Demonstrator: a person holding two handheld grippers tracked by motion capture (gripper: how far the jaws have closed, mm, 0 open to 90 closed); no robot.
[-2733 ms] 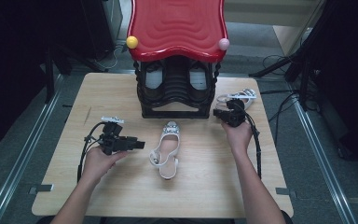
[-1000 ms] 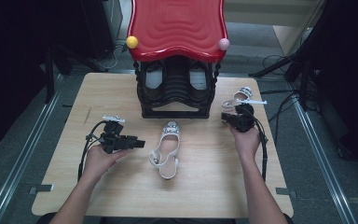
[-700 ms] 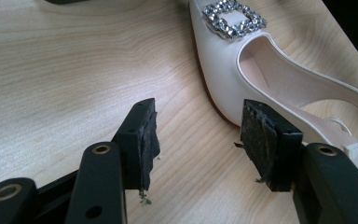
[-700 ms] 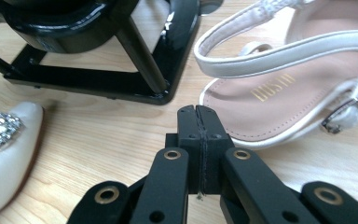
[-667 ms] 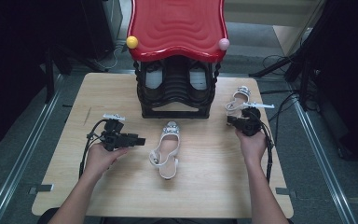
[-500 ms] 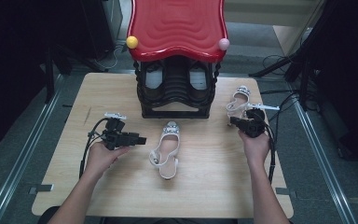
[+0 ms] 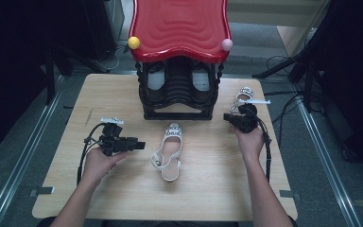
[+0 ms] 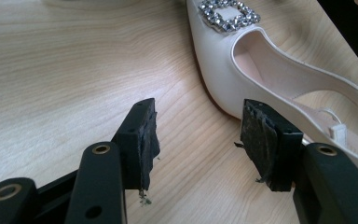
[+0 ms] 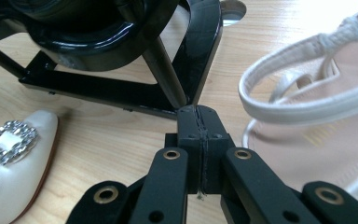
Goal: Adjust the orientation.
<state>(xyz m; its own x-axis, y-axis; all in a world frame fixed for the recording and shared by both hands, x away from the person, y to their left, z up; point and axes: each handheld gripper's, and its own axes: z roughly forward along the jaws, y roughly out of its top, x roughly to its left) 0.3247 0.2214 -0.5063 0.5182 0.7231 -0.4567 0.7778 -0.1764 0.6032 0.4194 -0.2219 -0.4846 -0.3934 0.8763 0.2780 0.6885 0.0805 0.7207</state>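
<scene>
From the high view we see a wooden table [image 7: 123,198] with a black shoe rack [image 7: 178,92] at its far middle, under a red wavy top [image 7: 179,26] with a yellow knob [image 7: 133,42] and a pink knob [image 7: 227,44]. The rack's shelves are dark, and we cannot make out clearly what sits in them. A white slingback shoe [image 7: 168,151] lies in front of the rack, toe toward it. A second white shoe [image 7: 244,97] lies by the rack's right side, partly covered by the right gripper [image 7: 230,117], which sits just in front of it. The left gripper [image 7: 140,145] lies left of the middle shoe, pointing at it and apart from it. Both of the person's forearms are cut off by the bottom edge. We read no writing anywhere.

In the left gripper view its jaws stand well apart with bare table between them. The shoe [image 8: 270,79] with its rhinestone buckle [image 8: 223,13] lies just beyond the right-hand pad; whether that pad touches the shoe's side we cannot tell. The heel end is cut off.

In the right gripper view the jaws are clenched together on nothing, pointing at the rack's black base [image 9: 121,88]. The second shoe's heel strap [image 9: 307,88] looms blurred at the right, the first shoe's toe [image 9: 14,158] at the lower left.
</scene>
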